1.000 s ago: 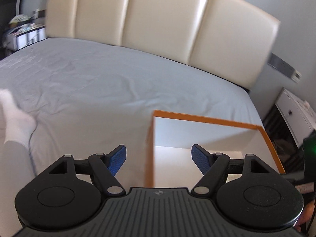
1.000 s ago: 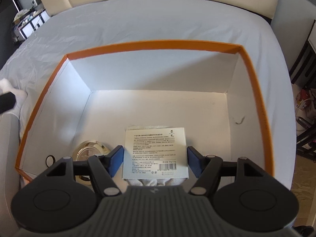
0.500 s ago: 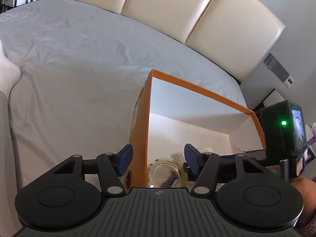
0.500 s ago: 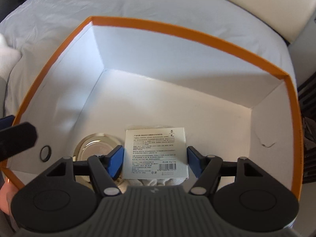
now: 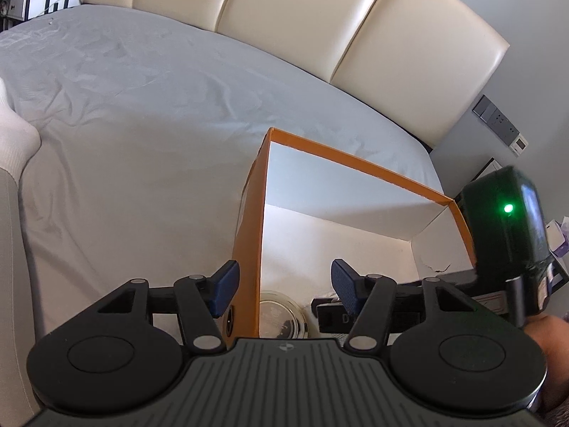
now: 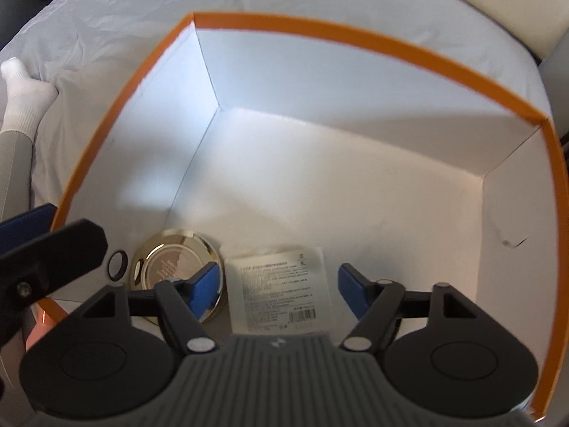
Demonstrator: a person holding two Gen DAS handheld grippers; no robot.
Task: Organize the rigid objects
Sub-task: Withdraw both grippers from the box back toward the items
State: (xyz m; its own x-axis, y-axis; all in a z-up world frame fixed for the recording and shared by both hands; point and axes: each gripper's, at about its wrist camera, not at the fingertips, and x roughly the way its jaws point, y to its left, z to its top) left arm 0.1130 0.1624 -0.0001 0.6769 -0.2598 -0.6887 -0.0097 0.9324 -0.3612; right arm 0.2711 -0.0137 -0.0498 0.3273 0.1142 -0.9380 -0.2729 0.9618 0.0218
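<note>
The right gripper (image 6: 277, 290) has just been opening, its spread blue pads clear of the flat white carton (image 6: 282, 286) lying between them on the floor of the orange-rimmed box (image 6: 355, 41), beside a round gold compact (image 6: 167, 259). The left gripper (image 5: 284, 288) straddles the box's near wall, its pads parted either side without touching it. Beyond lie the grey bed (image 5: 142, 124) and cream headboard (image 5: 302, 17).

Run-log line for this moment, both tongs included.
right tongs: just opening, white carton between, unclamped | left tongs: just closing, open, astride box wall | gold disc: inside
</note>
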